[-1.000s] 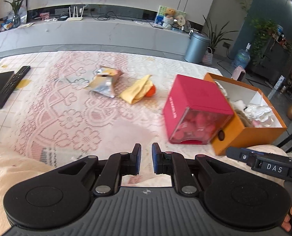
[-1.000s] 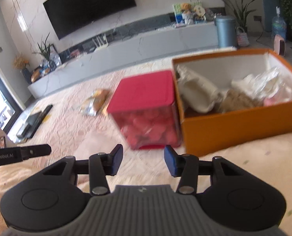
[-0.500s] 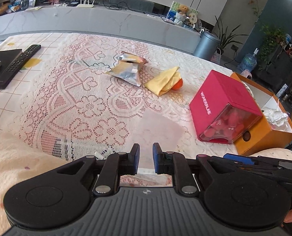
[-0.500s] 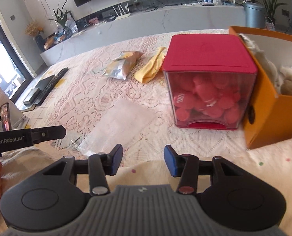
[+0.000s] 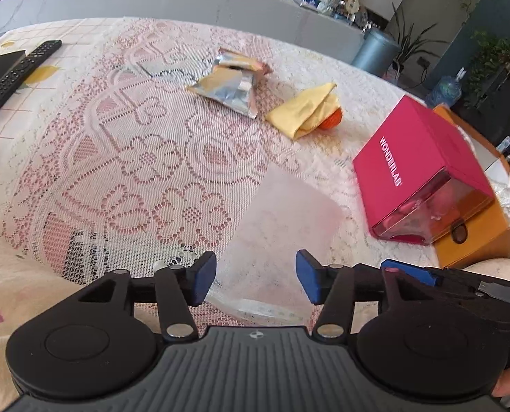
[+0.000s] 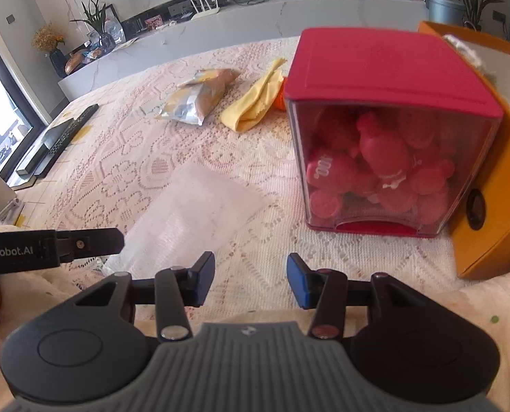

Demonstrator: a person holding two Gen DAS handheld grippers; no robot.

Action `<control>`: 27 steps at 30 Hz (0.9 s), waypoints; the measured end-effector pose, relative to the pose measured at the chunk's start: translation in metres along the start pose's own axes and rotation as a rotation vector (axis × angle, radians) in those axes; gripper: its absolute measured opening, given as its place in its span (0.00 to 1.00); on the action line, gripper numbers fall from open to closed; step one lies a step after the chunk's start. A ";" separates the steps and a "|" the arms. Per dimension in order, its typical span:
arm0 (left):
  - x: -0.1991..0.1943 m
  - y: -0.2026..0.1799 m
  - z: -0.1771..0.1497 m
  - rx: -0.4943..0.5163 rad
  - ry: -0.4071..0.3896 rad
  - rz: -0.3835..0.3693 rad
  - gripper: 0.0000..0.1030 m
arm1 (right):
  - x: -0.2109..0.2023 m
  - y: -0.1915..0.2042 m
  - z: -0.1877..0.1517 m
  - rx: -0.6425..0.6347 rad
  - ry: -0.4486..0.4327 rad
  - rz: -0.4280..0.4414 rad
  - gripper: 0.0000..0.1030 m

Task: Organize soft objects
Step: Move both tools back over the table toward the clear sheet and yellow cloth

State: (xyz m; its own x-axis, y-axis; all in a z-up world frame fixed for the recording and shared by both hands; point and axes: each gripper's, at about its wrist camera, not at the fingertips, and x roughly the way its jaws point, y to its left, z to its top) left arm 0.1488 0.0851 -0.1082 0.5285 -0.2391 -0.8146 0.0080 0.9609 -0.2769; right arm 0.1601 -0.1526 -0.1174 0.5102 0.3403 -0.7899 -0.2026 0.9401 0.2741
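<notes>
A clear plastic bag (image 5: 275,226) lies flat on the lace tablecloth, its near edge between the fingers of my open left gripper (image 5: 256,278); it also shows in the right wrist view (image 6: 189,213). My right gripper (image 6: 251,281) is open and empty, low over the cloth in front of the red box (image 6: 389,130). A silver snack bag (image 5: 231,82) and a folded yellow cloth (image 5: 303,110) over an orange ball (image 5: 332,118) lie farther back. The orange box (image 5: 488,226) holds soft items.
The red box with a clear front (image 5: 423,171) leans against the orange box on the right. A remote (image 5: 18,79) and a black device lie at the far left. A cream blanket (image 5: 21,292) covers the near table edge.
My left gripper has opened and moved forward and down over the near edge of the clear bag. My right gripper has swung left, away from the orange box, and stays open.
</notes>
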 end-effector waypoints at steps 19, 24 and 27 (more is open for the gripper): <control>0.035 -0.036 -0.001 0.178 0.078 0.126 0.29 | 0.013 0.009 -0.009 -0.111 -0.026 -0.005 0.46; 0.035 -0.040 -0.004 0.202 0.084 0.079 0.00 | 0.013 0.007 -0.008 -0.103 -0.028 0.001 0.46; 0.028 -0.035 -0.004 0.165 0.053 0.052 0.00 | 0.013 0.008 -0.008 -0.105 -0.028 0.000 0.46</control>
State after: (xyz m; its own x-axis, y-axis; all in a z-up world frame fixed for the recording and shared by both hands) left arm 0.1595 0.0440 -0.1229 0.4866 -0.1913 -0.8524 0.1231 0.9810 -0.1499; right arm 0.1582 -0.1411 -0.1301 0.5335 0.3418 -0.7737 -0.2885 0.9334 0.2134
